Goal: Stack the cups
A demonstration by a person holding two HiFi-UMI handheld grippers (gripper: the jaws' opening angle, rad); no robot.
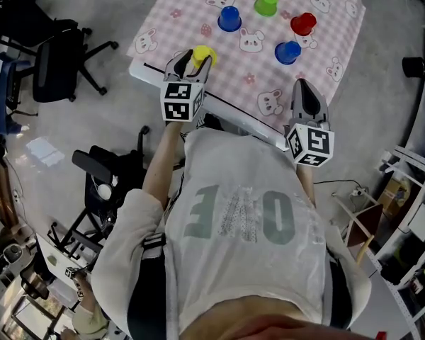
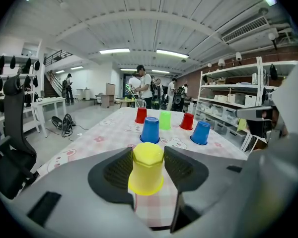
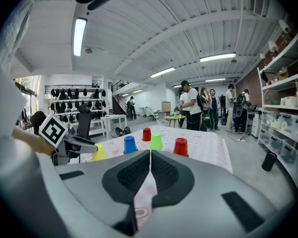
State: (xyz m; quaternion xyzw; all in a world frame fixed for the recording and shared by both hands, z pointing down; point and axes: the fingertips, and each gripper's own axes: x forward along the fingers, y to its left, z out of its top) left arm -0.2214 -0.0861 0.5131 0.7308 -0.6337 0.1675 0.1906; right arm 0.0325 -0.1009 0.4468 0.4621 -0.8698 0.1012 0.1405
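The left gripper (image 2: 148, 156) has its jaws spread around the yellow cup (image 2: 147, 178), and the pads seem to press already on its upper sides. This cup stands upside down near the front edge of the table (image 1: 326, 42), well apart from the other cups (image 1: 229, 18). It is probably light, thin plastic, smooth and tapered, so a gentle grip lower on the wall should slip less. The right gripper (image 3: 150, 153) is pressed together, empty.
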